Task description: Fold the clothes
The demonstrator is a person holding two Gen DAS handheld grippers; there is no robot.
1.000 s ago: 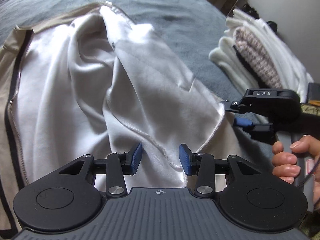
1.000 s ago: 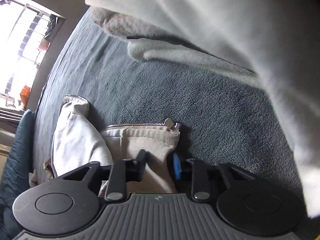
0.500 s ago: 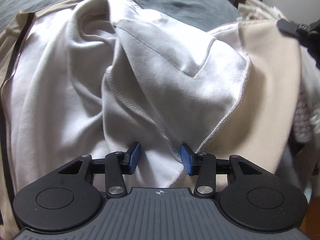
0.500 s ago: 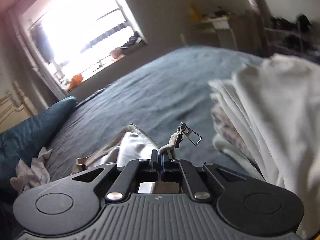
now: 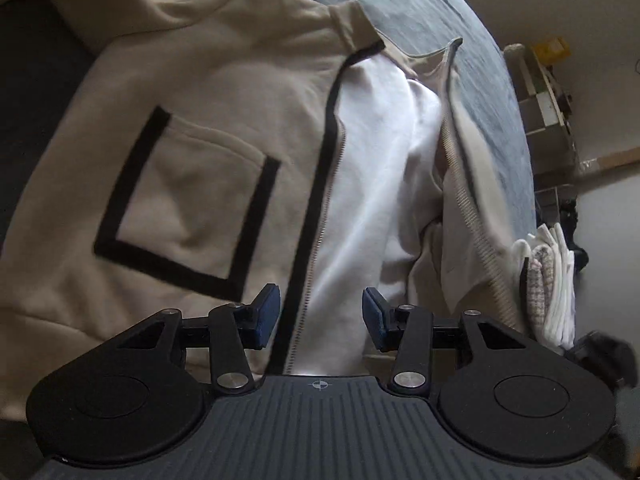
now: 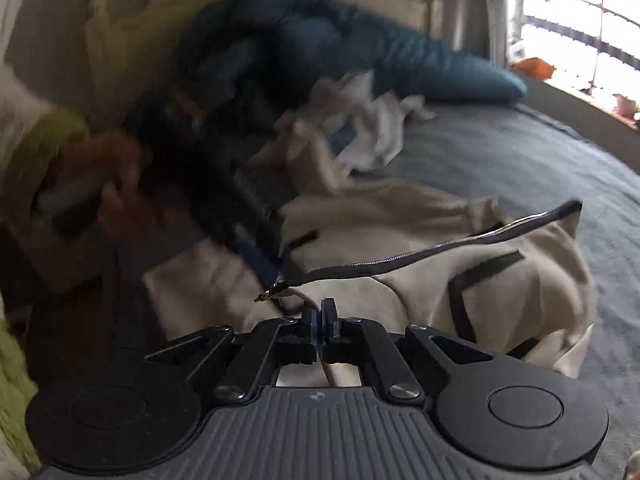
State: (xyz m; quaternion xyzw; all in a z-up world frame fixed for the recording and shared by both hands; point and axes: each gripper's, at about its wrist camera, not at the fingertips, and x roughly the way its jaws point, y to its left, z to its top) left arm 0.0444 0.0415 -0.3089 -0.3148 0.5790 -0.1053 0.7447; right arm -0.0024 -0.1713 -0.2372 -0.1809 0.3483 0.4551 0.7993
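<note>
A: Item: beige zip jacket (image 5: pixel 208 128), black trim, white lining (image 5: pixel 372 184). Where is it?

B: Spread on the grey bed cover (image 5: pixel 472 92), mid-bed. The right front panel, which a second ago lay thrown open with the lining up, now rests closed, its black-edged pocket (image 5: pixel 188 196) facing up. A strip of lining shows between the two zip edges.

A: Left gripper (image 5: pixel 316 316)?

B: Jaws apart, having just opened a little further; they hover over the zip edge and pinch nothing.

A: Right gripper (image 6: pixel 319 316)?

B: Clamped on the jacket's lower front corner beside the zip pull (image 6: pixel 276 290); a second ago its jaws were closing around that corner, and now the zip tape (image 6: pixel 440 246) runs taut from it.

A: Other stock?

B: Folded whites (image 5: pixel 556 280) at the bed's right edge; unfolded clothes (image 6: pixel 360 128) by the teal bolster (image 6: pixel 360 56) at the head.

A: Meaning?

B: Probably fronts being squared up; sleeves and body folds not yet made.
</note>
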